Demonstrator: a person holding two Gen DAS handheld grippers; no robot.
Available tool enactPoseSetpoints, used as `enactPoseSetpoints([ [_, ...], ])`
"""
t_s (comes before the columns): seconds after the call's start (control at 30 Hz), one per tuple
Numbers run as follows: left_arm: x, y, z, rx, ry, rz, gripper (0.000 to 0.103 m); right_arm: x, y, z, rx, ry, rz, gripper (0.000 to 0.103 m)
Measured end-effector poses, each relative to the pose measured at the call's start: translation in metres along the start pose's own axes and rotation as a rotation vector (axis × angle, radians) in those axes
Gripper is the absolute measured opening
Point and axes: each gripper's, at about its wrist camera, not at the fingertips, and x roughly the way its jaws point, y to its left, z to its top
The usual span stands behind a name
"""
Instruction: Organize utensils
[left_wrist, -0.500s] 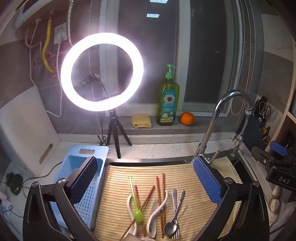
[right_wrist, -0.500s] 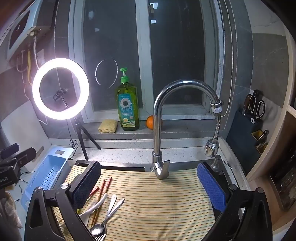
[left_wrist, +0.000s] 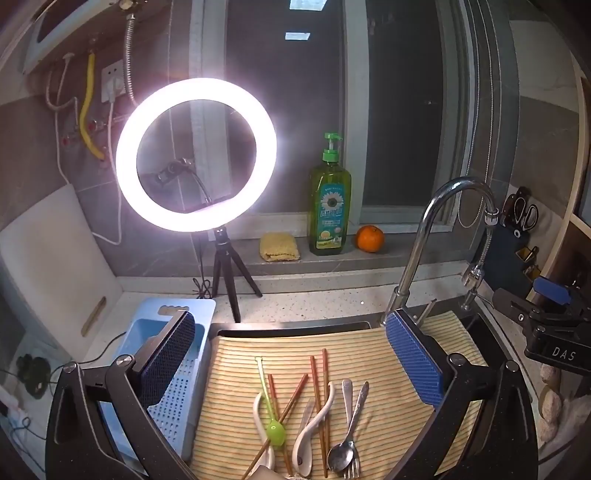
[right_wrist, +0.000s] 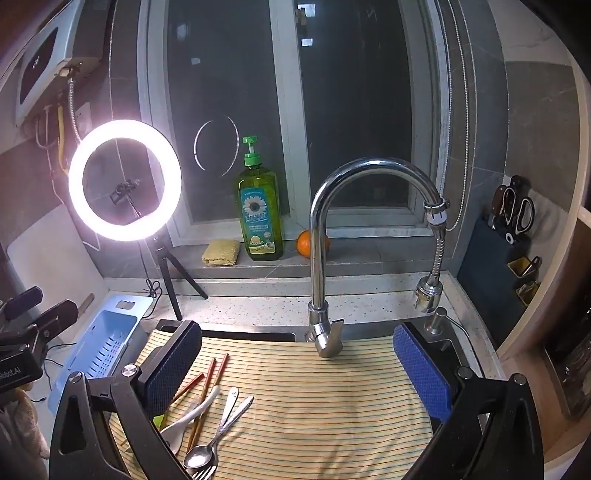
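Note:
A pile of utensils lies on a striped yellow cloth (left_wrist: 236, 398) over the sink: several orange chopsticks (left_wrist: 314, 380), a green spoon (left_wrist: 275, 432), white ceramic spoons (left_wrist: 314, 424), a metal spoon (left_wrist: 341, 456) and a metal fork (left_wrist: 347, 395). My left gripper (left_wrist: 291, 365) is open and empty, hovering above and behind the pile. My right gripper (right_wrist: 295, 373) is open and empty over the cloth (right_wrist: 314, 406), with the metal spoon (right_wrist: 199, 459) and chopsticks (right_wrist: 208, 376) by its left finger.
A light blue perforated basket (left_wrist: 177, 373) stands left of the sink, also in the right wrist view (right_wrist: 103, 347). A chrome faucet (right_wrist: 321, 258) arches over the sink's back edge. A ring light (left_wrist: 195, 155), soap bottle (left_wrist: 330, 206), sponge (left_wrist: 279, 247) and orange (left_wrist: 369, 238) stand behind.

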Motion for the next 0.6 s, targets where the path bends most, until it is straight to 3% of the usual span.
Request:
enactPoseSetpoints([
  [0.6,0.0064,-0.0009,-0.0008,0.007,0.007,0.011,0.103,0.0073,0.0059,-0.002,-0.011,0.003,-0.001,0.102],
])
